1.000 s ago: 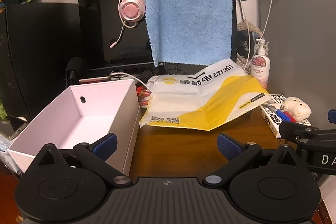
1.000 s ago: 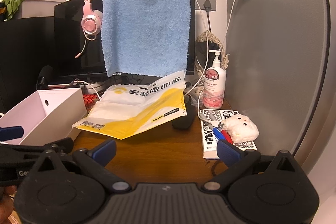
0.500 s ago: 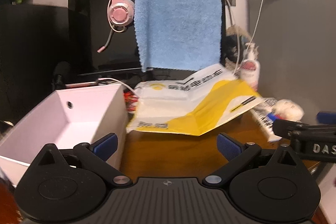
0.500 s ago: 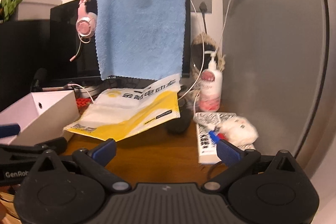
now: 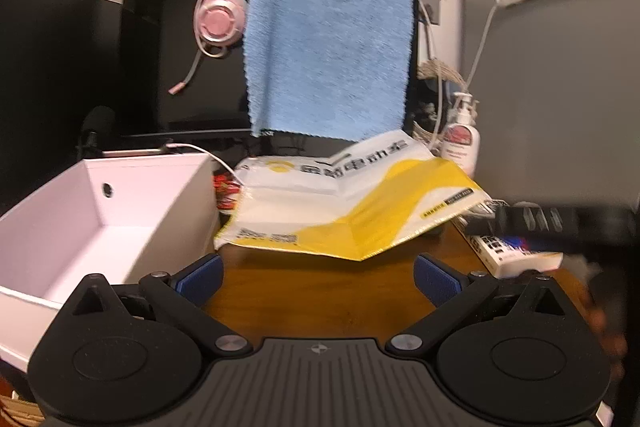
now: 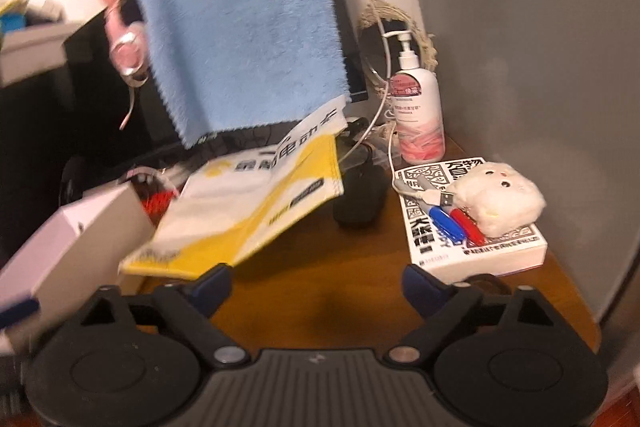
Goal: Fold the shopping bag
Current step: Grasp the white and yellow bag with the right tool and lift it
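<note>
Left wrist view: both tongs [image 5: 318,277] [image 6: 318,285] gape wide, empty; the shopping bag [image 5: 344,203] lies creased but spread, unfolded, on the surface [image 5: 320,291].

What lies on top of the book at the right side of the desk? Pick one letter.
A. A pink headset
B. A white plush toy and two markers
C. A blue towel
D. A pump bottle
B: in the right wrist view the white plush toy and the blue and red markers rest on the book, while the pump bottle stands behind it on the desk.
</note>
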The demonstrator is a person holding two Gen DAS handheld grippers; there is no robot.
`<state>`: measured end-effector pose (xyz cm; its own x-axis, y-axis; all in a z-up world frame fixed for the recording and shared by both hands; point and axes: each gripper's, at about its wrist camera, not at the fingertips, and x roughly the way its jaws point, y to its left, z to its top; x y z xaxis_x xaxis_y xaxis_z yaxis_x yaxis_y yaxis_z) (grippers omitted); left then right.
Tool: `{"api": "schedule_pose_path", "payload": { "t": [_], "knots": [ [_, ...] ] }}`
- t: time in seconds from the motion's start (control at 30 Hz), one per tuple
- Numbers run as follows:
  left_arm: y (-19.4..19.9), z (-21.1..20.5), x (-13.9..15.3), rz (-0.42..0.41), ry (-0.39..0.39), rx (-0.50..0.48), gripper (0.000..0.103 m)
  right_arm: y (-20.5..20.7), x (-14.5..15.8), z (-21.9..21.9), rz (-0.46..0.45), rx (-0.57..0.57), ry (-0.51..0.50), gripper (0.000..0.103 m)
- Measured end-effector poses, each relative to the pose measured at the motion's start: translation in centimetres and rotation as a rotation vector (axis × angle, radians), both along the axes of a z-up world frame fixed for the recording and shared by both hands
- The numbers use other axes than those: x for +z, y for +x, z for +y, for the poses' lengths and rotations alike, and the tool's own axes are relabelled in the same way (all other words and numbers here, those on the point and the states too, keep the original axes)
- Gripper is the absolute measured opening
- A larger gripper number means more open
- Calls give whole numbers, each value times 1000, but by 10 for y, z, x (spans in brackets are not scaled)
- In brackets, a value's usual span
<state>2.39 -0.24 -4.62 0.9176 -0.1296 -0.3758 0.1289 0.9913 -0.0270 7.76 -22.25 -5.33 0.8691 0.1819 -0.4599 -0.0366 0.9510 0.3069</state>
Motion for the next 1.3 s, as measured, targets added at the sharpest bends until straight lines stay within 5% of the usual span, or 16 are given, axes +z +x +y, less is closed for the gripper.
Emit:
{"api": "schedule_pose_path", "payload": {
  "t": [0.1,0.23,0.37,0.53,0.93,1.07,1.13,1.27,1.3],
  "knots": [
    [5,2,-4,26,-2,-73,102,24,0,-6,11,-3,95,77],
    [9,7,-9,73,-58,-86,102,57,-6,-11,66,-2,185,45],
    [8,16,-13,64,-116,-25,102,47,-12,-17,91,10,196,18],
    [8,27,-13,53,-179,-105,103,36,-20,-25,123,24,209,9],
    [5,31,-13,77,-201,-173,102,7,-38,-44,198,59,242,8],
    [3,35,-13,87,-192,-170,102,-18,-37,-46,183,42,157,9],
    [2,36,-14,95,-176,-162,102,-28,-34,-47,163,28,100,16],
    [1,37,-19,127,-151,-161,102,-43,-25,-51,127,6,14,59],
    [1,37,-20,133,-147,-165,102,-46,-24,-53,122,2,3,60]
  ]
}}
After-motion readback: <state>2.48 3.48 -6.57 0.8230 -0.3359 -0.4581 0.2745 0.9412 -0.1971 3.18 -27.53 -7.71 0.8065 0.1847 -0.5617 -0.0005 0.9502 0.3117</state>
